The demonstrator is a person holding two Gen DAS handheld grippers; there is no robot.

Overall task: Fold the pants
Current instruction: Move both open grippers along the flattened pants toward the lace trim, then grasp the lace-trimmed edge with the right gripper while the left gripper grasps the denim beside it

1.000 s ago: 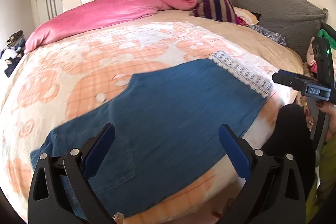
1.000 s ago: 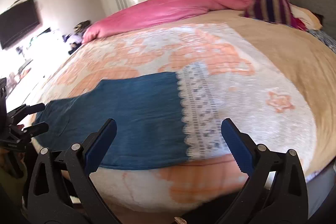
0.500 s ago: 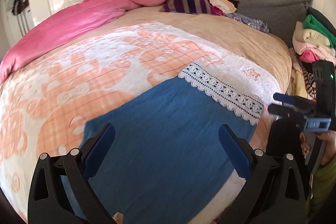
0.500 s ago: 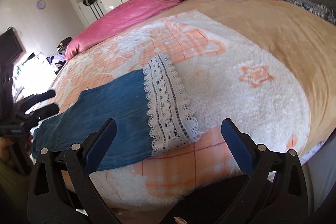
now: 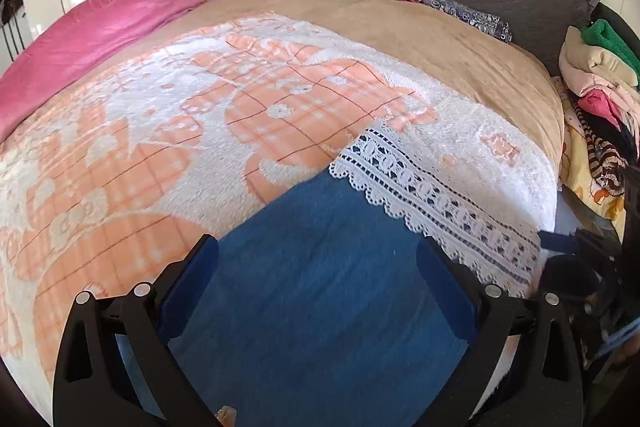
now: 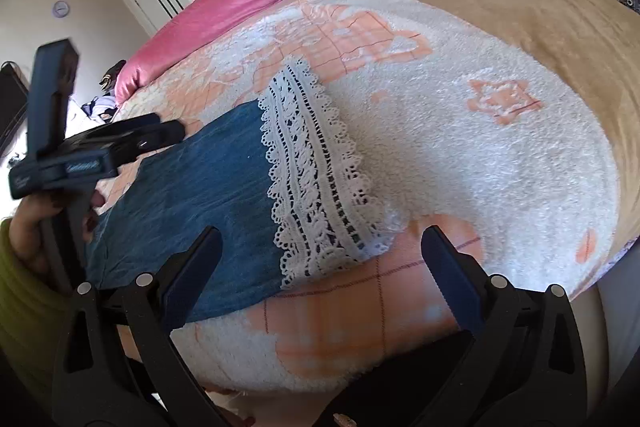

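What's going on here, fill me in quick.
A person holds a claw in each hand over a bed, about to fold a pair of blue pants with a white lace hem. The pants lie flat on the peach-and-white blanket. The left claw hovers open above the blue fabric; the right claw is open near the lace end. Neither grips anything yet.

**Legible text: none confirmed**

One label is seen on the side of the left gripper (image 6: 160, 135) body in the right wrist view, with pale characters on a dark plate; these are blurred and cannot be read. A wall clock (image 6: 61, 8) is shown too small for numerals. No other lettering is found.
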